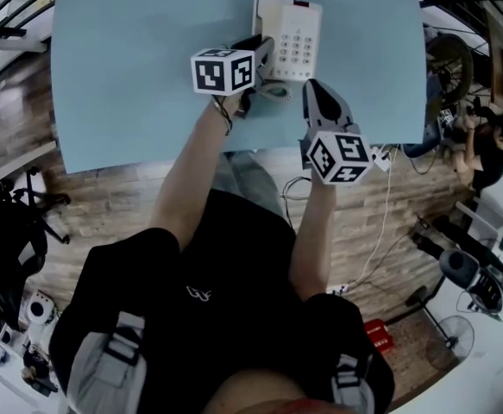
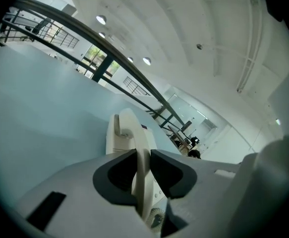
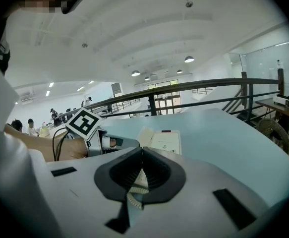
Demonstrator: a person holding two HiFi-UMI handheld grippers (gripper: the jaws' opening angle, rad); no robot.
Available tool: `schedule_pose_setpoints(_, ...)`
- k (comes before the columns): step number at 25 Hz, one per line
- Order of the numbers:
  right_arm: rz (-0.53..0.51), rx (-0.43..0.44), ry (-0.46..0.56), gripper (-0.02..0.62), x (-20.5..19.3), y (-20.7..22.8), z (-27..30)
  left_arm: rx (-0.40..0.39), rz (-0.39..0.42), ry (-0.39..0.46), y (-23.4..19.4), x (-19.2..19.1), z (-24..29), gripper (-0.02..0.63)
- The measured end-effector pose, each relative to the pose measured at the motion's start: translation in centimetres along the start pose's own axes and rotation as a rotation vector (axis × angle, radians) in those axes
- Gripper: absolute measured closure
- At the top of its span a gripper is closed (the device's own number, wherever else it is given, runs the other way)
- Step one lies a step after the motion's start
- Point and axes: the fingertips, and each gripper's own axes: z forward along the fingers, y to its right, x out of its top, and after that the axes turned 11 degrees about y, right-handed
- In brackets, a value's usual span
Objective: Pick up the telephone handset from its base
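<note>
A white telephone [image 1: 296,46] with a keypad stands at the far middle of the light blue table [image 1: 130,76]. Its handset [image 1: 261,17] lies along the phone's left side. My left gripper [image 1: 264,59] reaches in from the near side. In the left gripper view its pads press on both sides of the handset [image 2: 134,128], which runs between the jaws of the left gripper [image 2: 143,155]. My right gripper [image 1: 316,89] hovers just in front of the phone, shut with nothing in it. The right gripper view shows the right gripper [image 3: 142,148], the coiled cord [image 3: 134,190] below it and the telephone [image 3: 165,142] beyond.
The coiled cord [image 1: 277,90] lies on the table in front of the phone. The table's near edge [image 1: 234,149] runs under my forearms. Wooden floor, loose cables [image 1: 380,222] and equipment lie beyond it, with a seated person [image 1: 493,145] at the right.
</note>
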Motion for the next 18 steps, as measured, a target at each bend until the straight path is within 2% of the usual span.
schedule_pose_setpoints(6,-0.011,0.001,0.048,0.601,2.5,-0.1,-1.1,-0.077,0.044,0.08,4.1,3.3,-1.6,0.523)
schedule_pose_setpoints(11,-0.039,0.024,0.126,0.601,5.6,-0.4,-2.1,-0.114,0.128,0.181,8.5,7.3,-4.2,0.524)
schedule_pose_setpoints(18,-0.039,0.047,0.291,0.601,12.0,0.0,-2.4,-0.19,0.24,0.339,14.9,13.0,-8.4,0.525)
